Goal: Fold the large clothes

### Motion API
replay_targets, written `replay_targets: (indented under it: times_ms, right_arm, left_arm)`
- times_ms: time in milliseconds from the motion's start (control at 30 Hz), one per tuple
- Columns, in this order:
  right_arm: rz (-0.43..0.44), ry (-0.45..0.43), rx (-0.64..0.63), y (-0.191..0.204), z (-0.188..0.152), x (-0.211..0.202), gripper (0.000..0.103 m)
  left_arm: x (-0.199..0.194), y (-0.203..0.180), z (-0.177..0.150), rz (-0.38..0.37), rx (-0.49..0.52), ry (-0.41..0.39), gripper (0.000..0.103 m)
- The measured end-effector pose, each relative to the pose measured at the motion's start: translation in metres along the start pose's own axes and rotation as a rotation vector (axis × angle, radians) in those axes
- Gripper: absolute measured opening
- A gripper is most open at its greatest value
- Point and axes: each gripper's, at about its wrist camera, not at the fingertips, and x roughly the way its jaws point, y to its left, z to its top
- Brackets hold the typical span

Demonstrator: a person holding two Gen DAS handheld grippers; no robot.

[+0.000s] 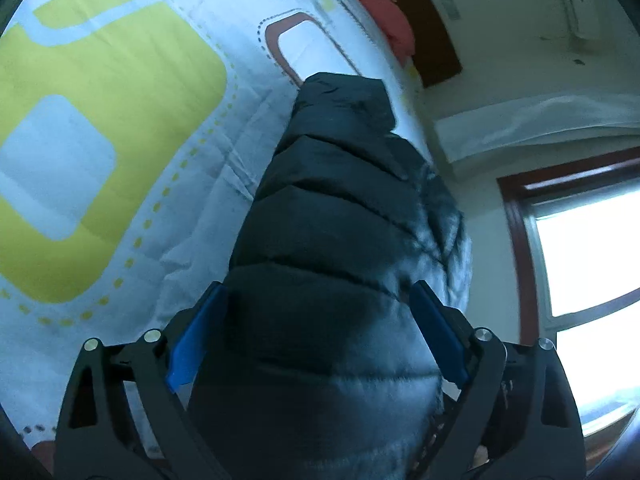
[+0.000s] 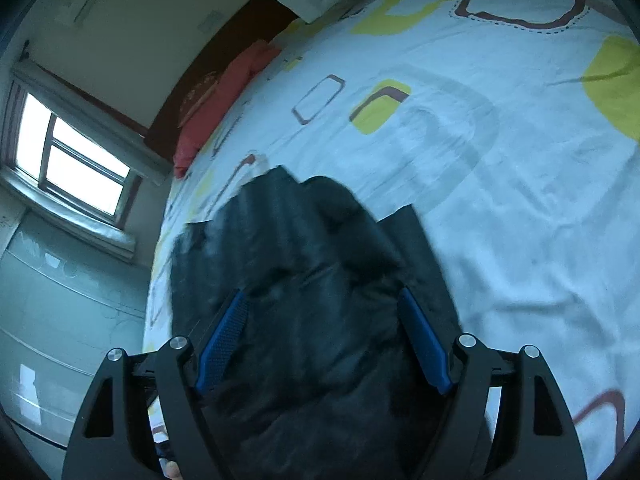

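In the left wrist view, a bed sheet [image 1: 168, 208] of pale blue-white cloth printed with large yellow-green rounded squares and brown outlines fills the left side, creased near the middle. A red pillow [image 1: 380, 12] lies at the far end against a dark brown headboard [image 1: 436, 40], with a cream wall, a wall-mounted air conditioner [image 1: 580, 4] and a bright wood-framed window [image 1: 588, 264] to the right. The left gripper [image 1: 318, 320] has its blue pads spread fairly wide, pressed against both sides of a dark quilted puffer jacket [image 1: 332, 220] that bulges between them and stretches away over the sheet. In the right wrist view, the same patterned sheet [image 2: 500, 184] curves across the right, the pillow [image 2: 228, 96] and window [image 2: 72, 164] sit on the left above pale cabinets [image 2: 60, 320]. The right gripper [image 2: 322, 332] likewise grips the bunched jacket [image 2: 304, 280] between widely set pads. No writing is legible in either view.
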Motion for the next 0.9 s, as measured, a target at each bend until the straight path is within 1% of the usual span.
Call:
replay_targets:
  times_ms: [33, 100, 167, 200, 233, 367, 433, 533, 733, 900]
  right_arm:
    - [-0.001, -0.001, -0.005, -0.005, 0.001, 0.004, 0.077]
    - [0.016, 0.027, 0.005, -0.017, 0.0, 0.015, 0.077]
    - [0.106, 0.051, 0.07, -0.038, -0.002, 0.027, 0.077]
    - [0.134, 0.057, 0.085, -0.045, -0.003, 0.029, 0.075]
    - [0.143, 0.059, 0.08, -0.048, -0.004, 0.03, 0.073]
    - [0.152, 0.053, 0.057, -0.05, -0.008, 0.032, 0.064]
    - [0.176, 0.05, 0.059, -0.053, -0.012, 0.03, 0.059]
    - [0.208, 0.048, 0.065, -0.056, -0.016, 0.03, 0.054]
    - [0.23, 0.045, 0.064, -0.061, -0.02, 0.028, 0.051]
    - [0.247, 0.05, 0.072, -0.062, -0.016, 0.035, 0.05]
  left_arm:
    - [0.006, 0.001, 0.001, 0.012, -0.002, 0.009, 0.091]
    - [0.017, 0.007, -0.001, 0.005, -0.008, 0.024, 0.093]
    - [0.024, 0.009, -0.002, 0.001, -0.009, 0.029, 0.094]
    - [0.029, 0.01, -0.002, 0.0, -0.01, 0.033, 0.094]
    - [0.032, 0.01, -0.003, 0.004, -0.008, 0.035, 0.094]
    - [0.042, 0.002, -0.007, 0.056, 0.052, 0.016, 0.094]
    - [0.045, 0.001, -0.008, 0.058, 0.062, 0.014, 0.094]
    - [0.047, 0.0, -0.01, 0.062, 0.079, 0.004, 0.093]
    - [0.048, 0.0, -0.012, 0.067, 0.098, -0.009, 0.092]
    - [0.052, -0.007, -0.012, 0.072, 0.103, -0.012, 0.091]
